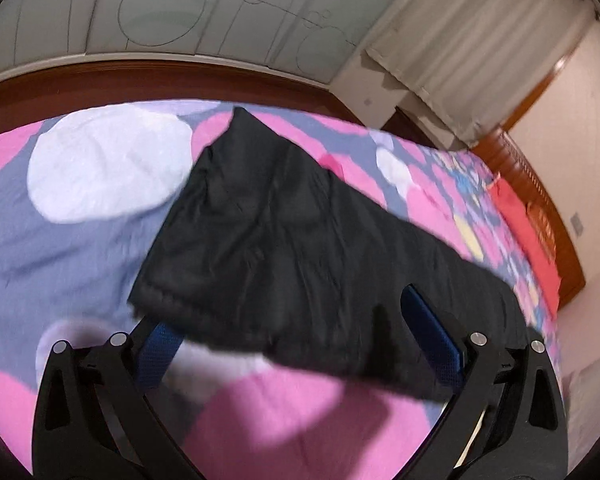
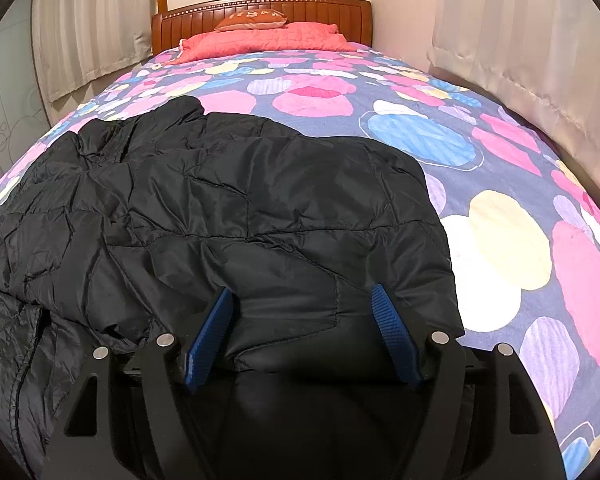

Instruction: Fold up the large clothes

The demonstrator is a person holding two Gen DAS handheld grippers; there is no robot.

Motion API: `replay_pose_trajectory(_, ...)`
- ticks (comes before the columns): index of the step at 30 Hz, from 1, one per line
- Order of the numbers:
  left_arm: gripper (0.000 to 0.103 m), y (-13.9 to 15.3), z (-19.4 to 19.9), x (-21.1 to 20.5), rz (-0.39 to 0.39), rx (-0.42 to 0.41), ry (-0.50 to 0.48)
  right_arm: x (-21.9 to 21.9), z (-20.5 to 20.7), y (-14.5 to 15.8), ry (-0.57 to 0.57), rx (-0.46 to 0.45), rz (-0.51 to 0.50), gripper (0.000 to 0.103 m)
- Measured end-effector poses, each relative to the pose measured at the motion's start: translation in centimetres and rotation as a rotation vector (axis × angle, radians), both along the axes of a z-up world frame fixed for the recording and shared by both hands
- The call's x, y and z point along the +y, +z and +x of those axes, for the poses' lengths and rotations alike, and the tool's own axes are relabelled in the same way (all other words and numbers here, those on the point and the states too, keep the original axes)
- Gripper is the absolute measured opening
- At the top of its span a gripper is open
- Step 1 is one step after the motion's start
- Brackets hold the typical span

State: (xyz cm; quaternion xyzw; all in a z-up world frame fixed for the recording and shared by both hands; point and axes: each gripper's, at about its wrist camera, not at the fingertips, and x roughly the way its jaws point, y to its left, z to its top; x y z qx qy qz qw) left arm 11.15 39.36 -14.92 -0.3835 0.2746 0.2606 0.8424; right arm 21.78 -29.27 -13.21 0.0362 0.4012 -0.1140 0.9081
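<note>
— While the black quilted jacket (image 2: 228, 208) lies spread on the bed (image 2: 500, 208), can you read any label?
— None legible. My right gripper (image 2: 302, 332) stands parted, jacket hem between its fingers; my left gripper (image 1: 296, 336) too, straddling a blurred fold.

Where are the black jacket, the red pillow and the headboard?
jacket (image 2: 236, 208): right wrist view, middle of its quilted panel.
pillow (image 2: 268, 38): right wrist view, its quilted top.
headboard (image 2: 324, 10): right wrist view, ribbed wooden panel right of the cushion.
</note>
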Motion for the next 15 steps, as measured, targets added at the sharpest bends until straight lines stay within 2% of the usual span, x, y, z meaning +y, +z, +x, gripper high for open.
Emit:
replay_pose_trajectory(2, 0.097, 0.1, -0.5, 0.4, -0.031, -0.043, 0.042, 0.0, 0.0, 0.0, 0.0, 0.0, -0.001, 0.072)
replay_pose_trajectory(3, 0.081, 0.1, -0.9, 0.6, -0.036, -0.044, 0.078, 0.0, 0.0, 0.0, 0.001, 0.001, -0.001, 0.072)
replay_pose_trajectory(4, 0.073, 0.1, -1.1, 0.7, -0.034, -0.027, 0.128, 0.0, 0.0, 0.0, 0.001, 0.0, -0.001, 0.072)
replay_pose_trajectory(5, 0.06, 0.0, -1.2, 1.0, -0.035, -0.027, 0.151, 0.0, 0.0, 0.0, 0.001, 0.0, -0.001, 0.072)
replay_pose_trajectory(6, 0.044, 0.0, -1.3, 1.2, -0.029, -0.037, 0.162, 0.0, 0.0, 0.0, 0.001, 0.0, -0.001, 0.072)
replay_pose_trajectory(8, 0.02, -0.1, -1.2, 1.8, -0.034, -0.033, 0.151, 0.0, -0.1, 0.0, 0.001, 0.0, 0.0, 0.072)
replay_pose_trajectory(11, 0.011, 0.5, -0.8, 2.3, -0.016, -0.023, 0.144, 0.0, -0.1, 0.0, 0.001, 0.0, -0.001, 0.072)
replay_pose_trajectory(15, 0.009, 3.8, 0.3, -0.3, 0.14, -0.029, 0.092, 0.0, -0.1, 0.0, 0.001, -0.002, -0.001, 0.072)
